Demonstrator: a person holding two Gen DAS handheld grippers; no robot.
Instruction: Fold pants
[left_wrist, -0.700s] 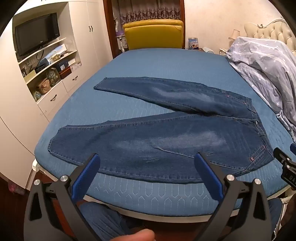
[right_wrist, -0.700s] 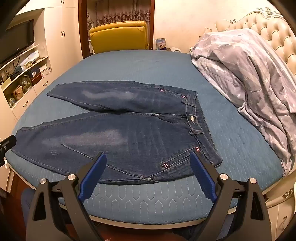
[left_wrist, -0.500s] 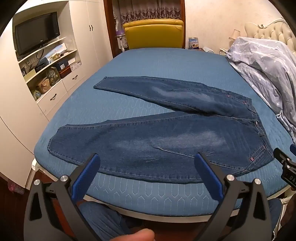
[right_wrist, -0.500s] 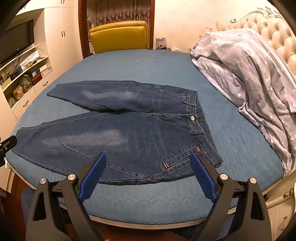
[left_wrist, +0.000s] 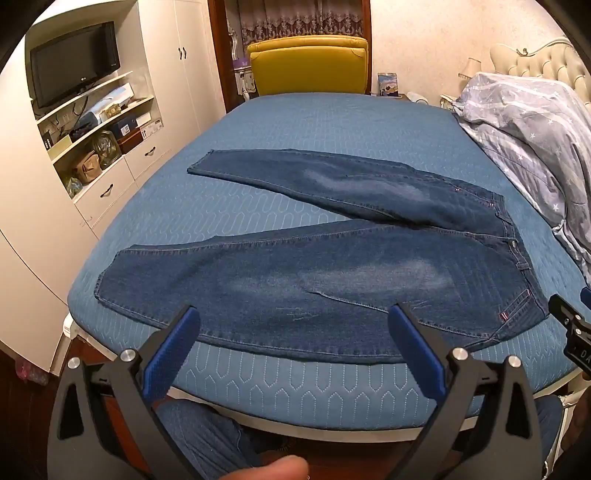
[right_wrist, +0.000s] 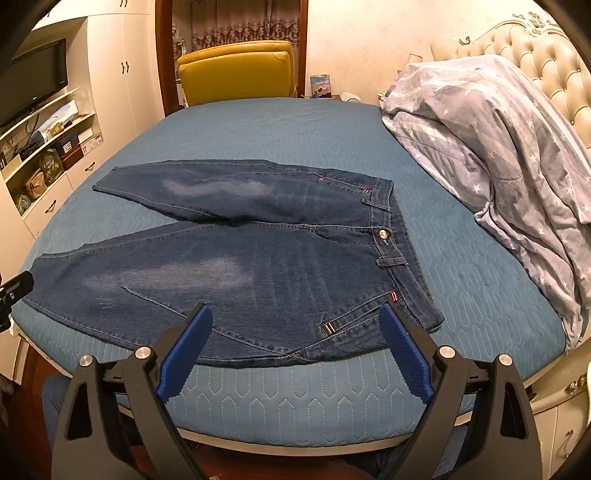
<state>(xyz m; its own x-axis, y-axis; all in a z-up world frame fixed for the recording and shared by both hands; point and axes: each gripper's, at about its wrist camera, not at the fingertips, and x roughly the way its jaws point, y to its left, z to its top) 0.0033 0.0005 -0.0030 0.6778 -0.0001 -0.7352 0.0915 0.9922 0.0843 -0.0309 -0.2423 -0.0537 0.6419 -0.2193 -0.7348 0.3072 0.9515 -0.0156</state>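
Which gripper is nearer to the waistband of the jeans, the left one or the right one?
Right. The right gripper hovers open by the jeans' waistband end; the left gripper hovers open further toward the leg hems.

The pants (right_wrist: 236, 266) lie flat along the near edge of the bed (right_wrist: 280, 125), waistband toward the right edge and legs splayed toward the left edge, a bunched duvet (right_wrist: 491, 147) at the right edge, a chair (right_wrist: 236, 70) behind the far edge.

duvet (left_wrist: 535, 147) cropped, shelf items (left_wrist: 96, 147) indistinct
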